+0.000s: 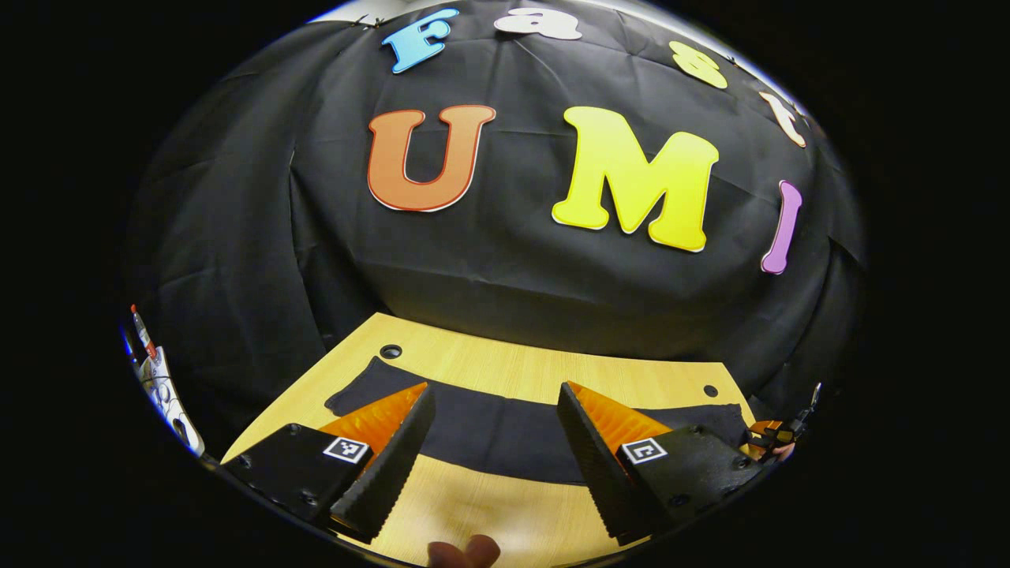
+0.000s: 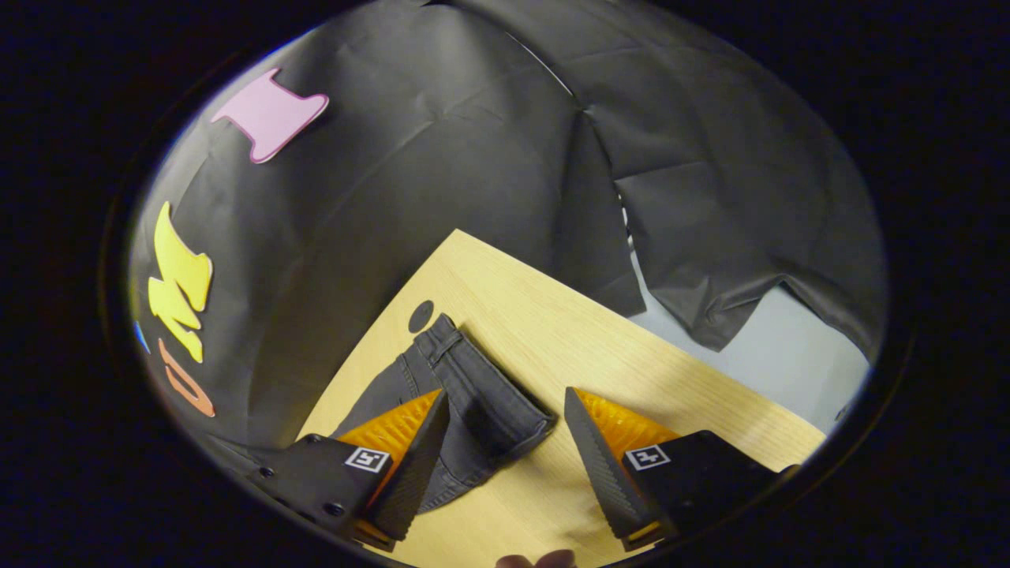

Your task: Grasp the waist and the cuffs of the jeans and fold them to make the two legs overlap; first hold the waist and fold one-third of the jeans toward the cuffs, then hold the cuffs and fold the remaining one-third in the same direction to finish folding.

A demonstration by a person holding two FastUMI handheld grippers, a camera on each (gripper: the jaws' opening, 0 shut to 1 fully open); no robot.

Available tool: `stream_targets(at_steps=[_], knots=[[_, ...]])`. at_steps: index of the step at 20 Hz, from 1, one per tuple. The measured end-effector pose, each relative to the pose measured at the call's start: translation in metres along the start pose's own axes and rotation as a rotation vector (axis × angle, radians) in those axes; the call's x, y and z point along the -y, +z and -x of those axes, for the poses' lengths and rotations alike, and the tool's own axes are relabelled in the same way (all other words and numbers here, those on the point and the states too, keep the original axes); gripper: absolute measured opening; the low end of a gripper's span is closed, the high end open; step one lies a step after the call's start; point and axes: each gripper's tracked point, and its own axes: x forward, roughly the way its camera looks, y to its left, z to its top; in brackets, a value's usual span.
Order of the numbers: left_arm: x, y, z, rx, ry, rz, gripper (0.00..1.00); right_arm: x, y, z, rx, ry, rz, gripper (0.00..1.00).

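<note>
The jeans (image 1: 505, 434) lie flat on the surface (image 1: 505, 367), unfolded. My left hand-held gripper (image 1: 495, 422) and right hand-held gripper (image 2: 505, 430) hover wide open, empty. Next move, I judge: lower onto waist (image 2: 446, 335) and cuffs, then clamp.

I'm working in a staged recording booth, not a home: black cloth wall (image 1: 505, 260) hangs behind a bare light-wood desk (image 1: 505, 367) with drilled holes, and at 3 o'clock in the right gripper view the cloth ends, showing pale floor (image 2: 757, 339).
</note>
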Motion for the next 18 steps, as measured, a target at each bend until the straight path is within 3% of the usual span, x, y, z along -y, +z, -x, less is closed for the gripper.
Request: stream_targets(at_steps=[4, 6, 7, 8, 12, 18], knots=[[-0.001, -0.009, 0.000, -0.022, 0.006, 0.017, 1.00, -0.005, -0.007, -0.004, -0.011, 0.001, 0.102, 0.90], [-0.005, -0.012, 0.001, -0.029, 0.017, 0.022, 1.00, -0.005, -0.013, -0.008, -0.019, -0.033, 0.288, 0.96], [-0.006, -0.016, 0.000, -0.039, 0.017, 0.030, 1.00, 0.000, -0.015, -0.012, -0.016, -0.073, 0.405, 0.80], [-0.006, -0.017, 0.001, -0.045, 0.018, 0.035, 1.00, 0.002, -0.014, -0.013, -0.006, -0.089, 0.477, 0.85], [-0.016, -0.017, 0.005, -0.045, 0.030, 0.030, 1.00, -0.016, -0.021, -0.008, -0.002, -0.011, 0.382, 0.61], [-0.045, -0.016, 0.012, -0.042, 0.072, 0.034, 1.00, -0.027, -0.021, -0.008, -0.029, -0.004, 0.359, 0.22]])
